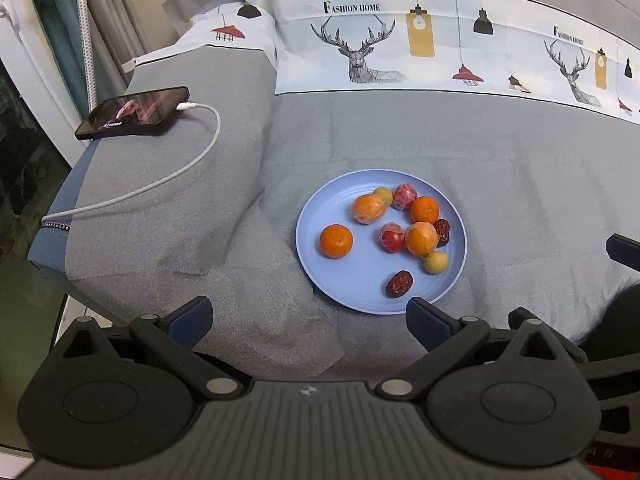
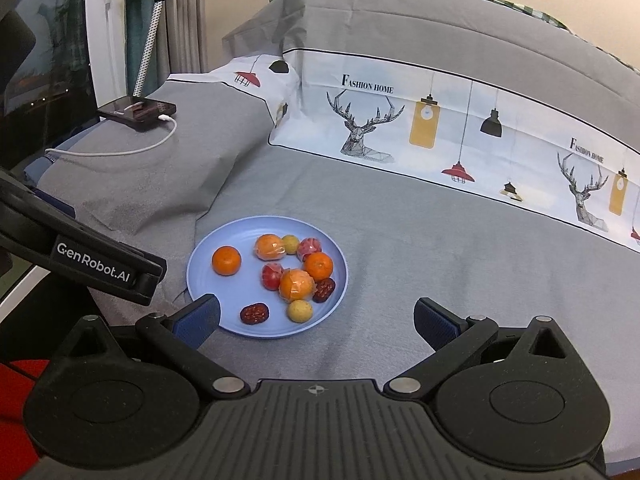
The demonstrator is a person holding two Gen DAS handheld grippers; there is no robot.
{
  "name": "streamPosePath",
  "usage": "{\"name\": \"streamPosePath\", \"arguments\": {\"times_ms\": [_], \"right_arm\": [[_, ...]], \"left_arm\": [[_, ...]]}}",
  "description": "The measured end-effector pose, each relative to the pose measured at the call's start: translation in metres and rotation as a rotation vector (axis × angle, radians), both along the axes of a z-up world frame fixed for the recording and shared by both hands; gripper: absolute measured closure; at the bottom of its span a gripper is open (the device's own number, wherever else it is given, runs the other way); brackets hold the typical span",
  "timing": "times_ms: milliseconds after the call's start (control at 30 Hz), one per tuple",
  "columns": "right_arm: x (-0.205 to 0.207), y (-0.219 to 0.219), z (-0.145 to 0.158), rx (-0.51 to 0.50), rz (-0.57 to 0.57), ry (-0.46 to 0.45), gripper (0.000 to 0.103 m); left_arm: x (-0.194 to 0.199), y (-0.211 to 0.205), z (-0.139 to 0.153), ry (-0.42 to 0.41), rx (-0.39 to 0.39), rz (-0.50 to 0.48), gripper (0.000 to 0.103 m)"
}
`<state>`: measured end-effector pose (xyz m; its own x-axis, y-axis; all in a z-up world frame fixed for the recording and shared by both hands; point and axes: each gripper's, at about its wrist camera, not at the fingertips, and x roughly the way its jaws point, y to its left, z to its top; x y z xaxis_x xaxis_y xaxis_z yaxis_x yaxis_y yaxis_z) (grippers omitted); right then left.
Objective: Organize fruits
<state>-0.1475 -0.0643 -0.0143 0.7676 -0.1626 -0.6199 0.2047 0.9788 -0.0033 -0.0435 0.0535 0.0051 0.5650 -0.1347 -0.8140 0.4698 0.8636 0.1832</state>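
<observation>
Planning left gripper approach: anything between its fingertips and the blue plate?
Only bare grey bedspread, per the left wrist view. Left gripper is open, its right finger tip at the blue plate rim.

A home bedroom: a bed (image 1: pixel 400 140) with printed pillows (image 2: pixel 440 120) and a charging phone (image 1: pixel 132 112).

You see a pale blue plate (image 1: pixel 320 216) carrying bright orange mandarins (image 1: pixel 336 241), red wrapped fruits (image 1: pixel 392 237), yellow round fruits (image 1: pixel 436 262) and dark red dates (image 1: pixel 399 283). Your bed (image 1: pixel 480 152) is covered in grey, with a white band (image 1: pixel 400 40) printed with deer and lamps. The black phone (image 1: pixel 134 113) has a white cable (image 1: pixel 168 180).
</observation>
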Motion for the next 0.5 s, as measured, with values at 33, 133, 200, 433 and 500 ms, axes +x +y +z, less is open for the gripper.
{"name": "streamPosePath", "arguments": {"times_ms": [33,133,200,433,500], "right_arm": [[0.0,0.0004,-0.0001,0.0,0.0,0.0,0.001],[0.0001,0.0003,-0.0006,0.002,0.001,0.002,0.001],[0.0005,0.0005,-0.0011,0.003,0.002,0.004,0.001],[0.0018,0.0014,-0.0023,0.005,0.005,0.007,0.001],[0.0017,0.0014,-0.0021,0.005,0.004,0.006,0.001]], "left_arm": [[0.0001,0.0001,-0.0002,0.001,0.001,0.001,0.0],[0.0,-0.0001,-0.0004,0.0,0.005,0.0,0.0],[-0.0002,-0.0005,-0.0012,0.002,0.007,-0.002,0.0],[-0.0008,-0.001,-0.0026,-0.001,0.015,-0.003,0.0],[-0.0006,-0.0011,-0.0031,-0.002,0.016,-0.003,0.0]]}}
